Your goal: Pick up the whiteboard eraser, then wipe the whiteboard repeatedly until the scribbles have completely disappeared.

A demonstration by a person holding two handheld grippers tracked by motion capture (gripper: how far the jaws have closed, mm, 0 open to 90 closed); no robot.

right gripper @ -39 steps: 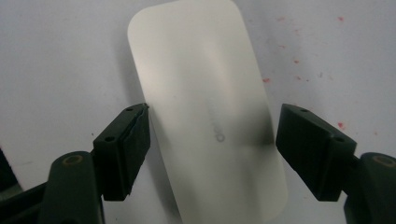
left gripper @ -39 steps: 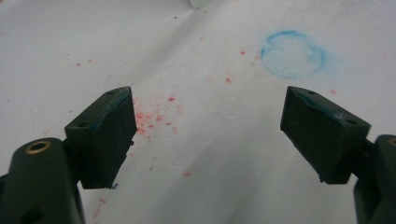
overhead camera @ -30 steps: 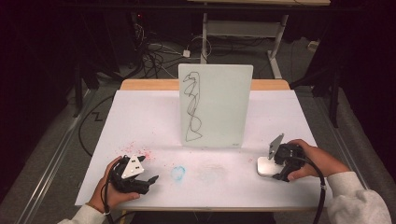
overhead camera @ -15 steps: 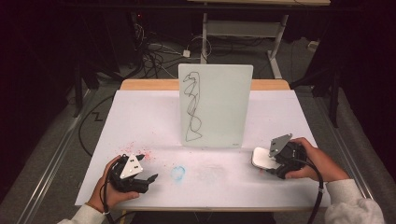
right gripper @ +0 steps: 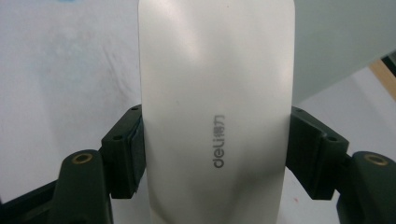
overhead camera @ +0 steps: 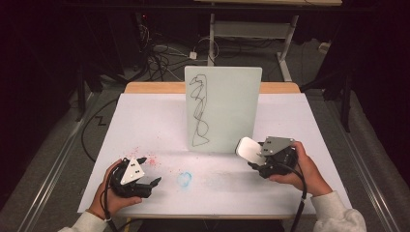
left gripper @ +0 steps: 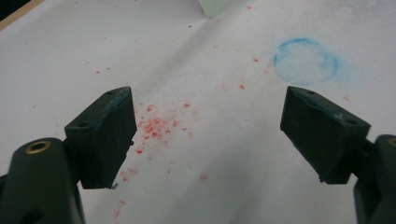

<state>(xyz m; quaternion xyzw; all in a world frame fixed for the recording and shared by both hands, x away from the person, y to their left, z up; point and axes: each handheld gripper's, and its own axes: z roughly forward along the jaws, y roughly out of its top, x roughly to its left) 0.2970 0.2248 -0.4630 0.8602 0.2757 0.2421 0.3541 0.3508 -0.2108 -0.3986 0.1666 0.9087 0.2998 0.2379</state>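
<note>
1. A white, rounded, oblong eraser (right gripper: pixel 217 116) printed "deli" is being clamped between the jaws of the right claw (overhead camera: pixel 263 157), low against the lower right corner of the upright white drawing board (overhead camera: pixel 223 108).
2. A black scribbled line (overhead camera: pixel 198 111) is being shown on the board's left part.
3. The left claw (overhead camera: pixel 147 171) is being held with jaws wide apart and empty, apparently just above the white-covered worktop (overhead camera: pixel 145 121).
4. Red specks (left gripper: pixel 159 123) and a faint blue ring (left gripper: pixel 306 60) are being seen on the covering.
</note>
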